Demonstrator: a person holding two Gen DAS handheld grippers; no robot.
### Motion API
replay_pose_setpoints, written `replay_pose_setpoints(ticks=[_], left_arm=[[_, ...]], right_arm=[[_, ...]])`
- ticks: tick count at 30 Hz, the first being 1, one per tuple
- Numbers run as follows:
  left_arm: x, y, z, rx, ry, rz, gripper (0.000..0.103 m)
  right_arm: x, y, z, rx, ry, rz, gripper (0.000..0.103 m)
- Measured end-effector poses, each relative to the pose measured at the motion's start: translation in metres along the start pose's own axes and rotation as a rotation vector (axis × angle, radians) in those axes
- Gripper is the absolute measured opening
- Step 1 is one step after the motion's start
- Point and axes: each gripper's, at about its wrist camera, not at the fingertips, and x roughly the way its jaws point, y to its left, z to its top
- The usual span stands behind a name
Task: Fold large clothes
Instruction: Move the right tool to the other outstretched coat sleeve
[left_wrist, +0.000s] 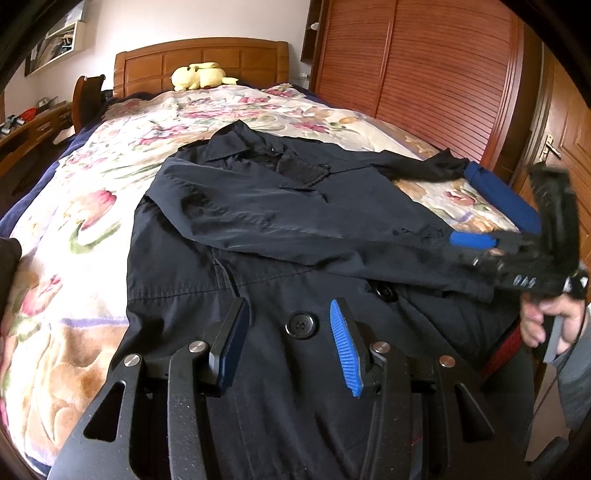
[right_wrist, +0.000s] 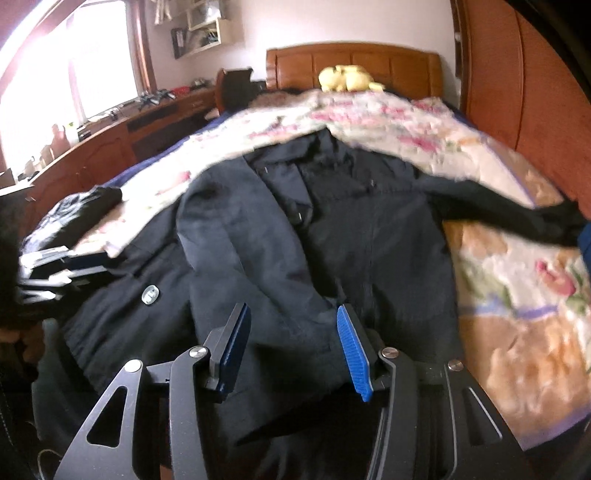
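Left wrist view: the dark coat (left_wrist: 295, 221) is spread on the bed (left_wrist: 92, 206), collar far, one sleeve folded across the chest; the left tool (left_wrist: 290, 325), jaws apart and empty, is held over the buttoned front, and the right tool (left_wrist: 476, 243) is seen at the folded sleeve's cuff. Right wrist view: the right tool (right_wrist: 293, 339), jaws apart with nothing pinched, is held just above that cuff, with the unfolded sleeve (right_wrist: 517, 212) stretched away to its right, so the right hand is judged nearer.

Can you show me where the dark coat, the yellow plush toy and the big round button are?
Coat (left_wrist: 258, 206): left wrist view, on the folded-over sleeve.
Plush toy (left_wrist: 199, 75): left wrist view, on its body by the headboard.
Button (left_wrist: 301, 325): left wrist view, on its centre.
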Motion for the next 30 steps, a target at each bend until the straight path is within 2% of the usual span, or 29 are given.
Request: replay_pose_setpoints(ticks=[7,10,15,23,27,29,30], left_arm=[[0.014,-0.008,0.012,0.007,-0.004,-0.008,0.047],[0.027,-0.016,0.023,0.025,-0.004,-0.014,0.047],[0.049,-0.027,0.042,0.049,-0.002,-0.013,0.047],[0.084,-0.031,0.069,0.040,0.012,-0.010,0.047],[0.099,-0.033,0.079,0.046,0.015,-0.009,0.047],[0.106,-0.034,0.084,0.048,0.012,-0.009,0.047],[0.110,-0.034,0.088,0.049,0.011,-0.011,0.047]], right_arm=[[0.023,0.003,-0.027,0.006,0.053,0.013,0.050],[0.027,0.001,-0.028,-0.012,0.038,0.005,0.050],[0.026,-0.009,-0.029,-0.002,0.031,0.044,0.052],[0.016,-0.019,-0.022,0.029,0.039,0.072,0.054],[0.000,-0.035,-0.008,0.033,0.002,0.070,0.060],[-0.003,-0.049,0.000,0.033,-0.016,0.018,0.070],[-0.004,-0.059,0.005,0.039,-0.022,-0.004,0.071]])
